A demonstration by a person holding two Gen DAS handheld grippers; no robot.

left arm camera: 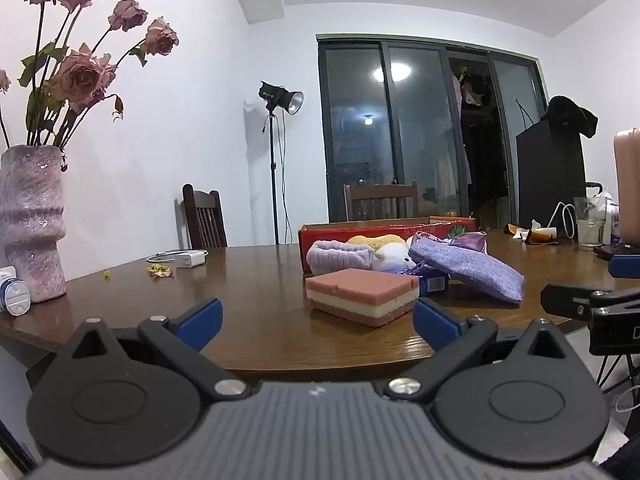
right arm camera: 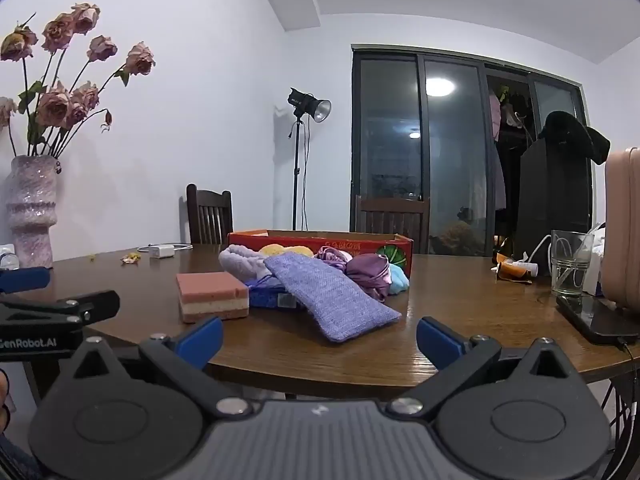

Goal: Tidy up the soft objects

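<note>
A pink-and-cream layered sponge (left arm camera: 362,295) (right arm camera: 212,295) lies on the brown table in front of a red cardboard box (left arm camera: 384,229) (right arm camera: 320,242). A purple woven pouch (left arm camera: 468,270) (right arm camera: 330,296) leans out over a pile of soft things: a lilac fluffy towel (left arm camera: 338,260) (right arm camera: 242,260), a white plush (left arm camera: 394,259), a purple satin bundle (right arm camera: 370,276). My left gripper (left arm camera: 318,322) is open and empty, just short of the sponge. My right gripper (right arm camera: 320,338) is open and empty, before the pouch.
A pink vase of dried roses (left arm camera: 30,224) (right arm camera: 30,208) stands at the table's left. A white charger (left arm camera: 180,258) lies behind it. A glass (right arm camera: 570,262), a phone (right arm camera: 596,318) and a pink case (right arm camera: 624,228) stand at the right. Chairs stand behind the table.
</note>
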